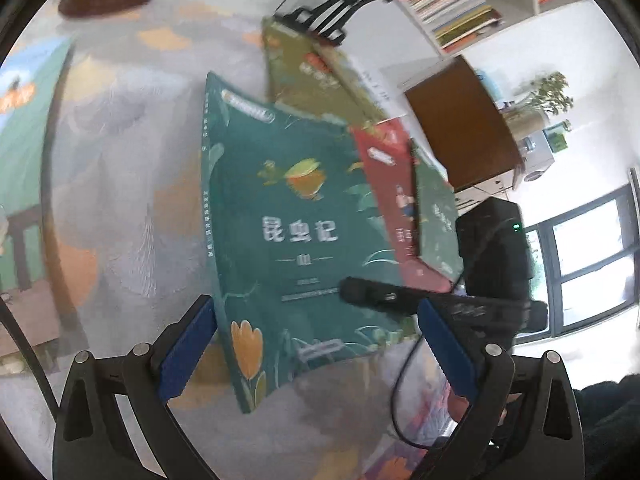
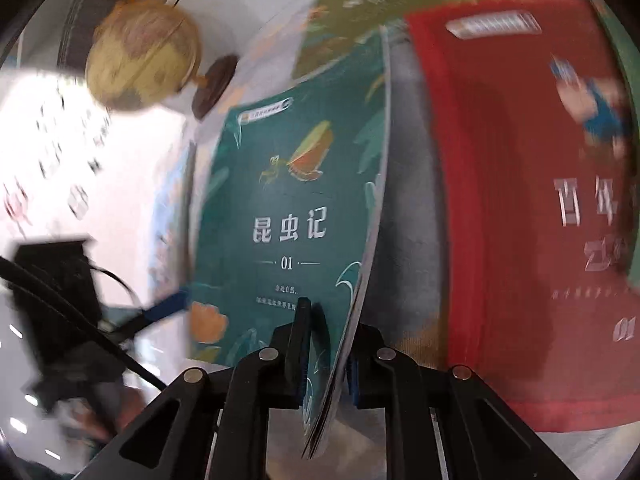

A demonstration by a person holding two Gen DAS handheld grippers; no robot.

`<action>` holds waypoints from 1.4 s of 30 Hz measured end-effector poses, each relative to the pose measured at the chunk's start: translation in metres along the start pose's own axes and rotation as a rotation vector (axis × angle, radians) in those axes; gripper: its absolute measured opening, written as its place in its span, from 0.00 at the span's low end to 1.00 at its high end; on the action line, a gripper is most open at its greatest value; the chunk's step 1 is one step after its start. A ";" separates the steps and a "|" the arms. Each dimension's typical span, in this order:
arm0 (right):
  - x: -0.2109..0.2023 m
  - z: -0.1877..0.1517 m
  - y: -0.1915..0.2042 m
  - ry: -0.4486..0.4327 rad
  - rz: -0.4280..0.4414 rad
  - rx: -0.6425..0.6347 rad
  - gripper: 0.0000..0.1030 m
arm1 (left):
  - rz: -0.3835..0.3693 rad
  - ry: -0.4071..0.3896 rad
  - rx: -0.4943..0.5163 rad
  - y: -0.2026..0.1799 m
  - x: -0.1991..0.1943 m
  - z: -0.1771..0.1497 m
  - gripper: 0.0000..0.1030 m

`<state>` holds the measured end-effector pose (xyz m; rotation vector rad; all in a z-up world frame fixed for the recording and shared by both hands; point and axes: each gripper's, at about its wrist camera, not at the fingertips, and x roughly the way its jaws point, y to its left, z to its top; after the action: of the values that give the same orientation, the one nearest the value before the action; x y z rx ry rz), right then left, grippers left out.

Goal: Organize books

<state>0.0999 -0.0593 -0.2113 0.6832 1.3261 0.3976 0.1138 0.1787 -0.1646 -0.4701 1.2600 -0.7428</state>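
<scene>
The right hand-held gripper is pinching only the near edge of the teal book, risking slippage onto the red book, while the left hand-held gripper is gaping empty.

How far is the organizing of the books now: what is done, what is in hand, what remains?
Done: nothing looks sorted. In hand: the right tool is shut on the green book; the left tool is open. Left: the red book and olive book lie loosely overlapped.
</scene>
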 end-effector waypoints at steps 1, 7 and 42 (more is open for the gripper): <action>-0.001 0.000 -0.004 0.001 0.020 0.022 0.14 | -0.025 0.003 -0.023 0.004 0.001 0.001 0.96; -0.003 0.000 0.007 -0.006 -0.041 -0.031 0.14 | -0.038 -0.002 0.007 -0.015 0.010 0.012 0.96; 0.047 0.011 0.261 -0.021 -0.012 -0.773 0.18 | 0.219 -0.358 -0.018 0.041 -0.190 0.017 0.96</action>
<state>0.1503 0.1618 -0.0739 0.0309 1.0378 0.8293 0.1165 0.3432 -0.0604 -0.4485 0.9634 -0.4387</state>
